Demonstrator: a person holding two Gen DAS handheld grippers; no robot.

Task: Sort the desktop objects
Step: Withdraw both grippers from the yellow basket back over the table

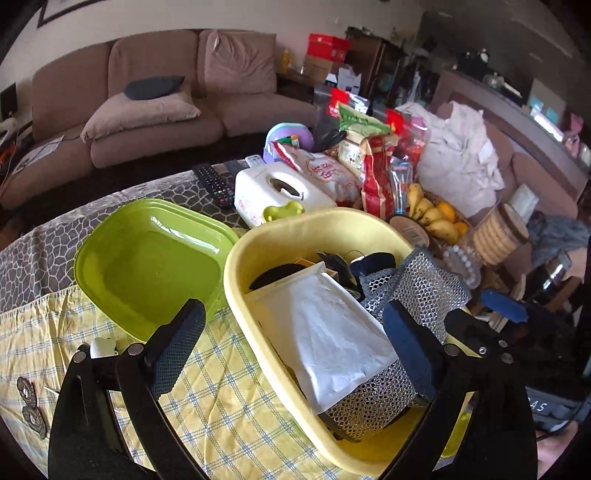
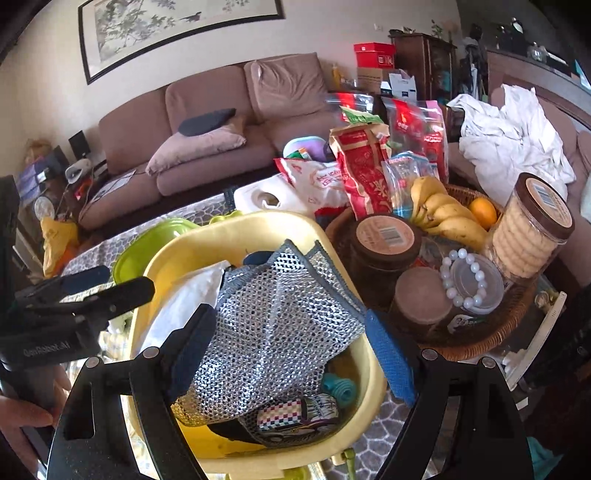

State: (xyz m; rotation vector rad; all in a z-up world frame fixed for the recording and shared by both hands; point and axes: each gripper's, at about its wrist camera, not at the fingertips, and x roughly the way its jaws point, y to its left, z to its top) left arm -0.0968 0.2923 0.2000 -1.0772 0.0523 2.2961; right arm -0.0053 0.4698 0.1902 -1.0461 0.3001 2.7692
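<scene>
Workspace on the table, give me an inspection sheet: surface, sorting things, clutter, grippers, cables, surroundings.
Surface: yellow checked cloth over a grey patterned tablecloth.
Job's things: yellow tub holding a mesh cloth, white packet, toy car; green tray beside it holds nothing.
Clutter: tissue box, remote, snack bags, wicker basket with bananas, jars, bead bracelet.
Grippers: left gripper open; right gripper open, over the tub.
Cables: nothing seen.
Surroundings: sofa, framed picture.
</scene>
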